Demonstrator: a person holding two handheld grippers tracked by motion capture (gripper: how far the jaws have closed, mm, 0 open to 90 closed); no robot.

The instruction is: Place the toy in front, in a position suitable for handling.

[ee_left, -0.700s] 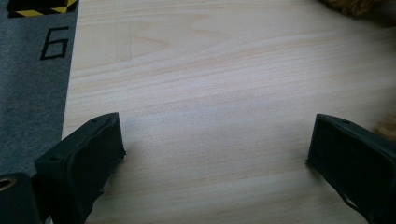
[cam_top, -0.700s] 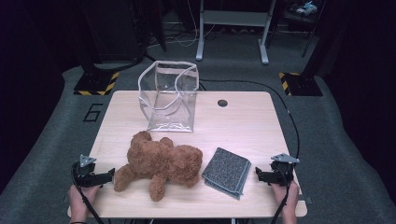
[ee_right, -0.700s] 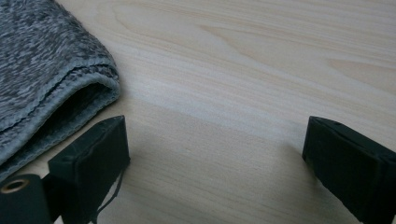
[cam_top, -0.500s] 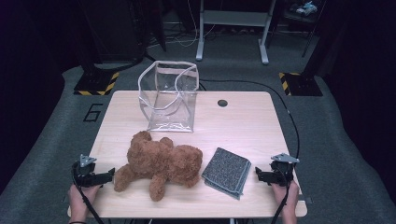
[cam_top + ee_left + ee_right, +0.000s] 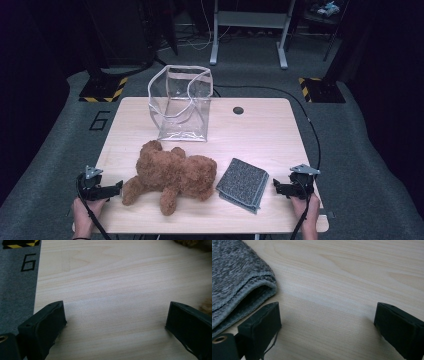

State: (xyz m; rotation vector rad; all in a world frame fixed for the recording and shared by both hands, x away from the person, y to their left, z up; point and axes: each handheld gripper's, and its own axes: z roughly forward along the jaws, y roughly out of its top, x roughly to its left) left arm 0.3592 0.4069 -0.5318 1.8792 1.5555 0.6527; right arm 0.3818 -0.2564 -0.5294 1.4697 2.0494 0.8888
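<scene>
The left gripper (image 5: 117,188) sits at the near left corner of the table (image 5: 260,135) with its jaws spread wide and nothing between them; in the left gripper view only bare pale wood lies between the two black jaws. It points toward the brown teddy bear (image 5: 172,175), and the jaw tips stop just short of the bear's nearest paw without touching it. A tuft of the same brown fur (image 5: 206,308) peeks in at the right edge of the left gripper view, just beyond the right jaw.

The right gripper (image 5: 276,188) is at the near right side of the table, jaws likewise standing wide apart over empty wood. It faces the folded grey cloth (image 5: 243,184), which lies just beside it; in the right gripper view the rounded folded edge of the cloth (image 5: 239,285) comes close to the left jaw but sits outside the gap, not between the jaws.

The person's hands (image 5: 85,217) hold both grippers low at the table's near edge, and a black cable trails from each.

The bear lies sprawled on its front across the near middle of the table, with the cloth right next to it on its right, the two nearly touching. Behind the bear, toward the far side, a clear plastic bag (image 5: 180,102) stands upright with its mouth open. A small dark round hole (image 5: 238,110) marks the tabletop to the right of the bag.
</scene>
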